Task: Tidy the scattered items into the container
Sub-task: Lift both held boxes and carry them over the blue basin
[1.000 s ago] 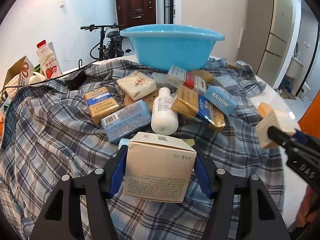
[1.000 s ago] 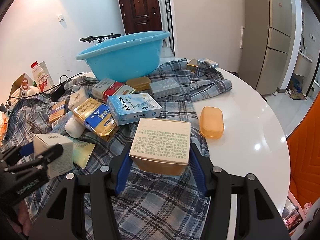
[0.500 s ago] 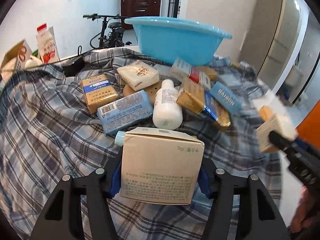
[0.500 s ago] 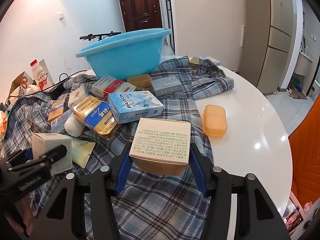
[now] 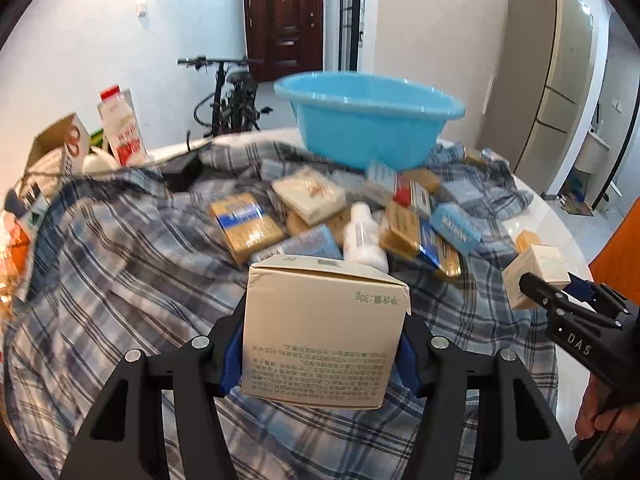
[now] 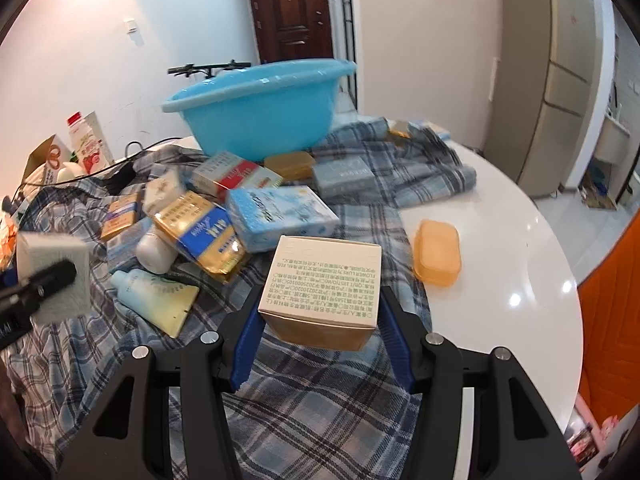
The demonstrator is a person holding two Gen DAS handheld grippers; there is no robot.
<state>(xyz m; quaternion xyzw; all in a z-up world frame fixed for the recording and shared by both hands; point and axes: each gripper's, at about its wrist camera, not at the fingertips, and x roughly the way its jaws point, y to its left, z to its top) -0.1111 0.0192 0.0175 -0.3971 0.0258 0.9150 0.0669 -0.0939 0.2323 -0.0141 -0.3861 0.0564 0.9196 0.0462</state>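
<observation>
Left gripper raised, pinching cream box, right gripper pinching printed box, squeeze tube only in right view.

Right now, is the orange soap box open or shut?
Shut. The orange soap box lies flat on the white table, its lid sitting down over the base all round.

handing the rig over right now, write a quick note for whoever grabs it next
Left gripper: shut on a cream box, held above the plaid cloth.
Right gripper: shut on a gold box, also off the cloth.
Blue basin stands at the far end of the pile; its inside can't be seen.
Done: two boxes picked up.
Left: drop both in the basin, then clear the pile, the tube and the orange soap case on the bare table.
</observation>
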